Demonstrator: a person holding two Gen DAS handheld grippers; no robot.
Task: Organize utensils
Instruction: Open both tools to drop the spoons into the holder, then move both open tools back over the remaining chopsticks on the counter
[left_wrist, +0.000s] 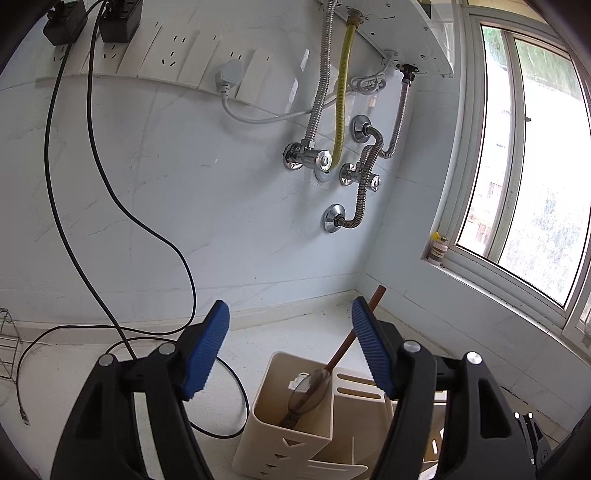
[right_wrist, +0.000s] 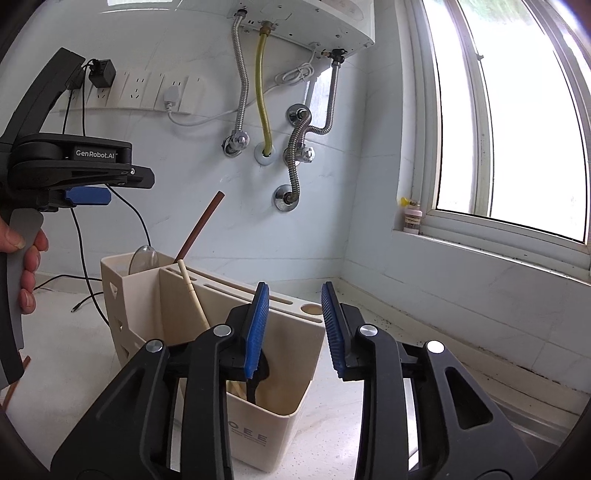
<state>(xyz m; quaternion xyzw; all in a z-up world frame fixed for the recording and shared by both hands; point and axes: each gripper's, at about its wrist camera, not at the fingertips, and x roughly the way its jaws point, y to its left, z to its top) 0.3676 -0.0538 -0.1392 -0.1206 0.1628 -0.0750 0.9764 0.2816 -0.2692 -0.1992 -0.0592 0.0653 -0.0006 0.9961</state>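
A: Left wrist view?
B: The left gripper (left_wrist: 290, 325) has its fingers released; the beige utensil holder (left_wrist: 291, 439) sits lower centre on the table (left_wrist: 74, 373), a brown-handled ladle (left_wrist: 334, 363) inside.
A: Right wrist view?
B: The right gripper (right_wrist: 294, 325) is spread, empty, above the holder's right compartment.

Daylight from overexposed window (right_wrist: 517, 110); sharp, fisheye-warped, dark corners.

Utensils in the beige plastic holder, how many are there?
3 visible: a brown wooden-handled clear ladle in the left compartment, a cream chopstick and a black utensil in the front one; others may be hidden inside the holder.
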